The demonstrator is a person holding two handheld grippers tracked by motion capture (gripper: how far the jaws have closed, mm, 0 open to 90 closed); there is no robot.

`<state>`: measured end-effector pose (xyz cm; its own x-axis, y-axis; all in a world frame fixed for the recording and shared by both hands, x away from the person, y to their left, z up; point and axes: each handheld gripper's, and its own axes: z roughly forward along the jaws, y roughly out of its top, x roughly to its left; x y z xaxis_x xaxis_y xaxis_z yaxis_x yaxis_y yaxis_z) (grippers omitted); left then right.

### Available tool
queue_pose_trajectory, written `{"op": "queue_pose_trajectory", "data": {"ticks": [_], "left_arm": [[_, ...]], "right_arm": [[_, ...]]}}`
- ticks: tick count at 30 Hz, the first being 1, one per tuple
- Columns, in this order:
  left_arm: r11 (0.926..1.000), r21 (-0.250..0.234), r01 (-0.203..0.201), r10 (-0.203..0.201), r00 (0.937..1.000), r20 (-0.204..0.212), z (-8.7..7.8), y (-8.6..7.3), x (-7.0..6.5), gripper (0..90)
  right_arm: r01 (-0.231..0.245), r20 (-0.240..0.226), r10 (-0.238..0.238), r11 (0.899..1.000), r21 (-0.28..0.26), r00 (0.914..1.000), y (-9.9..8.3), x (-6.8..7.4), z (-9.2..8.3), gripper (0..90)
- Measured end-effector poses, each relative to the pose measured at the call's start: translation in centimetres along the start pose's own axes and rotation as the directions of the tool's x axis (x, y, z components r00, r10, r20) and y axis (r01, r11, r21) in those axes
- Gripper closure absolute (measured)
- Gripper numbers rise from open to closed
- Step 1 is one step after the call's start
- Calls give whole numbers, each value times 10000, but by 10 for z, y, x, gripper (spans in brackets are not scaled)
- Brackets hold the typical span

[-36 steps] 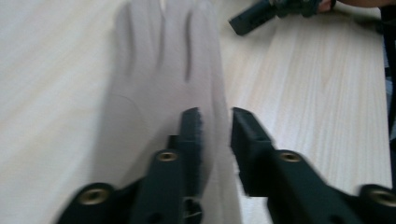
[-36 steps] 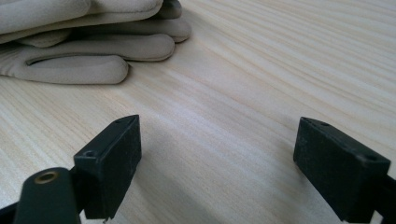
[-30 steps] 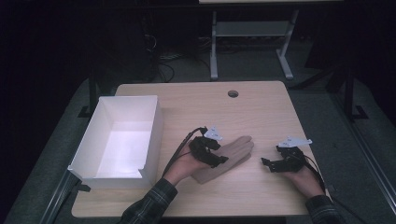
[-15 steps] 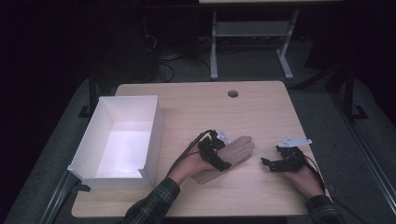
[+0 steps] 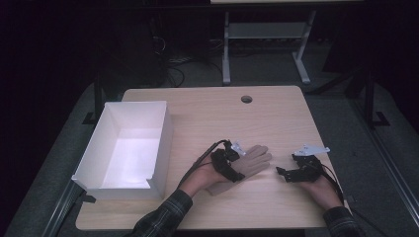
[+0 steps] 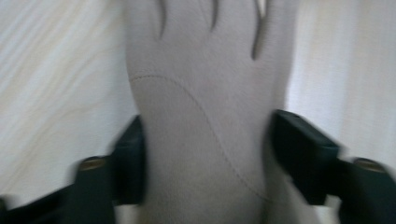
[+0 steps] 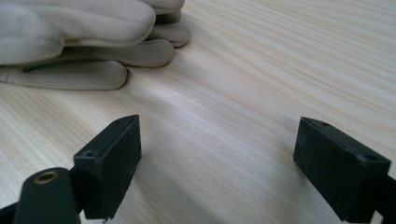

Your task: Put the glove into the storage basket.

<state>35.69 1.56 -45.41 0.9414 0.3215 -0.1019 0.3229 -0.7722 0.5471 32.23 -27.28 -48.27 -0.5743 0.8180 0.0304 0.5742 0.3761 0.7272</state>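
The beige fabric glove (image 5: 247,163) lies flat on your pale wooden table (image 5: 207,108), fingers pointing away from you, between your two hands. Your left gripper (image 6: 205,154) straddles its palm; the jaws have just been closing, and their black pads sit against the glove's two edges, pinching it. Your right gripper (image 7: 217,158) rests low over bare wood just beside the glove's fingertips, jaws spread wide. The white open box (image 5: 106,170) stands at the table's left edge.
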Motion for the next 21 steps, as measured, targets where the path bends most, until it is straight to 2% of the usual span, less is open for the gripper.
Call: {"op": "queue_pose_trajectory", "data": {"ticks": [3, 6, 12, 15, 18, 20, 21], "left_arm": [[9999, 114, -7, 2, 9992, 400, -1, 1, -2, 556], [9999, 113, 80, -88, 9975, 699, -2, 0, 0, 640], [9987, -112, 491, -479, 9949, 885, -8, 0, 4, 667], [9960, -286, 851, -822, 9923, 923, -15, 2, 6, 668], [9928, -400, 1132, -1094, 9902, 866, -24, 3, 6, 668], [9939, -343, 1049, -1023, 9922, 710, -32, 6, 7, 668], [9928, -373, 1138, -1113, 9918, 635, -38, 7, 7, 668]], "right_arm": [[-17, 19, 17, 10000, 2, 10000, 0, 0, 0, 148], [-45, 19, 45, 10000, 8, 10000, 0, 0, 0, 148], [-48, 20, 48, 10000, 8, 10000, 0, 1, 0, 149], [-42, 10, 42, 10000, 1, 10000, 0, 1, 0, 148], [-55, -10, 55, 10000, 22, 10000, 0, 1, 0, 148], [-60, -10, 60, 10000, 27, 10000, 0, 1, 0, 148], [-59, -8, 60, 10000, 28, 10000, 0, 1, 0, 148]]}}
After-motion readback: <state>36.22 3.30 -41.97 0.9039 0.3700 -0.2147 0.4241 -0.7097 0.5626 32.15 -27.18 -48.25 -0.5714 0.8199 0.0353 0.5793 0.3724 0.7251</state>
